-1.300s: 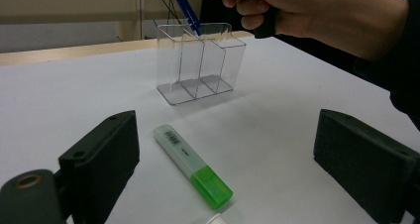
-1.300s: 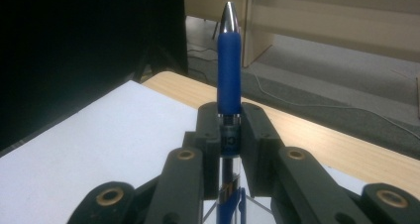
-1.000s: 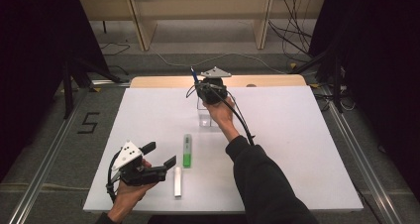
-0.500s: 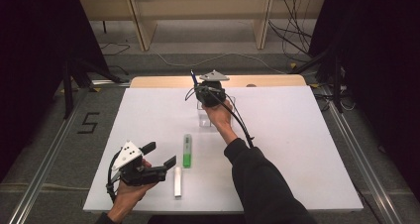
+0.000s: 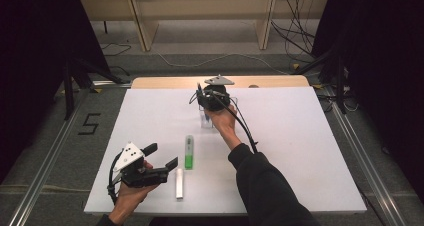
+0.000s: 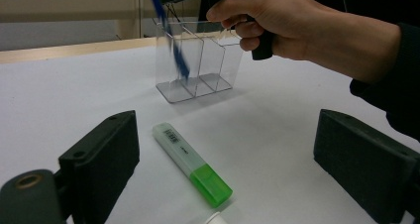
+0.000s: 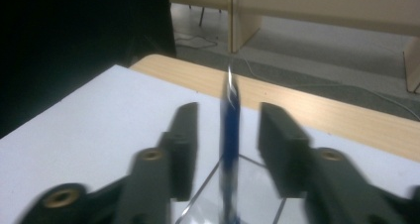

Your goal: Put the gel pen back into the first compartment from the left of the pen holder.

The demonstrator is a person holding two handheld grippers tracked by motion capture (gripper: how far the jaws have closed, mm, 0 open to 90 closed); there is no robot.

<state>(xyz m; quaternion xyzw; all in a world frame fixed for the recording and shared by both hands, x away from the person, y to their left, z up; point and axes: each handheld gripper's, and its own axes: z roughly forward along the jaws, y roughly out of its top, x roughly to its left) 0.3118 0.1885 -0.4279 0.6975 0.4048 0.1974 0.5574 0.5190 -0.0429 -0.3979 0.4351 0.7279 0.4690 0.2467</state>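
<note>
We see a slim blue pen [image 7: 230, 135] with a silvery top, blurred, standing between the spread jaws of our right gripper [image 7: 227, 135], which have just been opening; neither pad presses it. The left gripper view shows what the right gripper view blurs: the pen [image 6: 171, 43] leans in the end compartment of a clear three-compartment holder [image 6: 200, 60]. Our left gripper [image 5: 160, 156] rests wide open beside a green highlighter [image 5: 189, 152] and a white marker [image 5: 179, 183].

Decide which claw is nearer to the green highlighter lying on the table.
Left. The left claw sits open just beside the green highlighter, while the right claw hangs farther back over the clear organiser, around a blue pen.
</note>
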